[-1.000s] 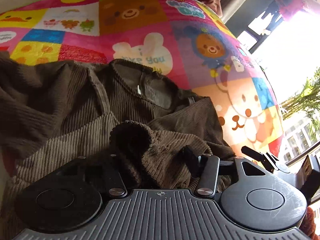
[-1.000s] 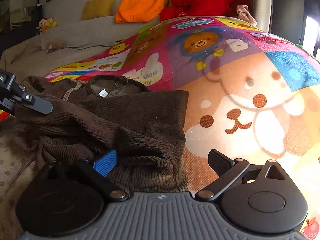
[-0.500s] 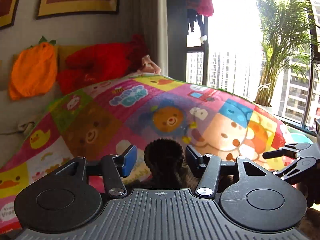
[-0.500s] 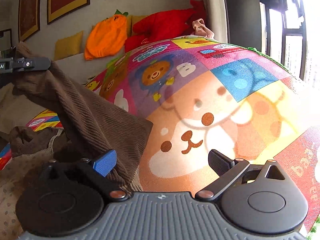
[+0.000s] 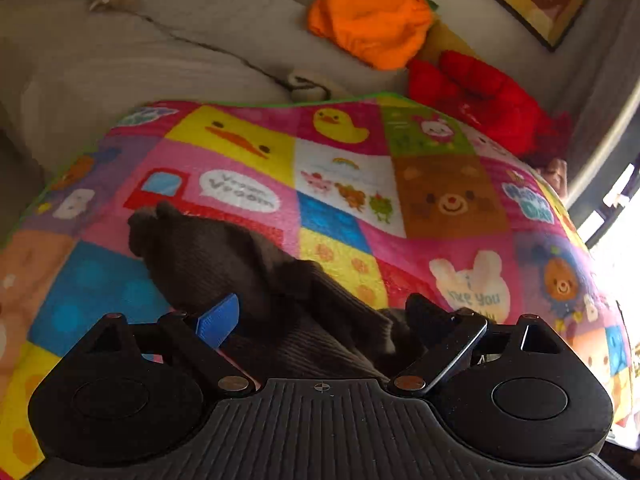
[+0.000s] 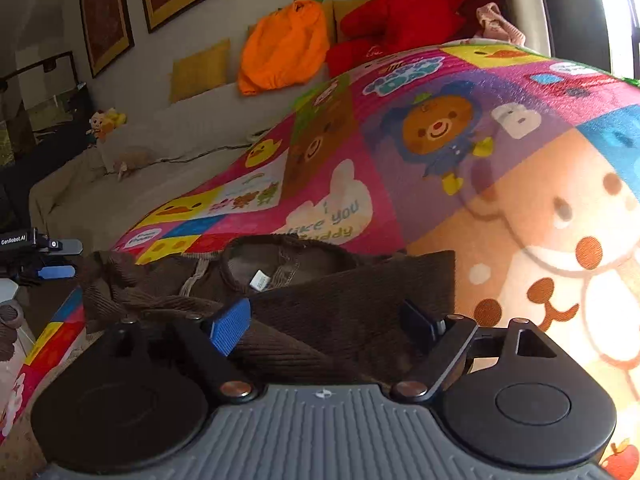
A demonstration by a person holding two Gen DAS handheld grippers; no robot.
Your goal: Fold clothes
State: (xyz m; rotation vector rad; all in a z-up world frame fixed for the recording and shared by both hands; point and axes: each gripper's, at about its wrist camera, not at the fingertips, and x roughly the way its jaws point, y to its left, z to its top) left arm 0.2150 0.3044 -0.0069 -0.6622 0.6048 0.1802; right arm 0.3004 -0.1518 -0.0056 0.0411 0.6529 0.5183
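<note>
A brown ribbed sweater (image 6: 320, 280) lies on the colourful patchwork blanket (image 6: 500, 152), its collar and white label facing up. My right gripper (image 6: 326, 320) is open just above its folded part, jaws wide apart. In the left wrist view my left gripper (image 5: 320, 316) is open with a brown sleeve (image 5: 224, 256) lying between and beyond its fingers, resting on the blanket (image 5: 352, 184). The left gripper (image 6: 52, 260) also shows at the left edge of the right wrist view.
An orange pumpkin cushion (image 6: 284, 44), a red plush cushion (image 6: 400, 20) and a yellow cushion (image 6: 200, 68) lean at the back. Beige bedding (image 5: 120, 52) lies beyond the blanket's far edge. Framed pictures hang on the wall. A bright window is on the right.
The left gripper lifted the sleeve, carried it across, lowered it to the blanket and opened. The right gripper stayed open and came down close over the folded sweater.
</note>
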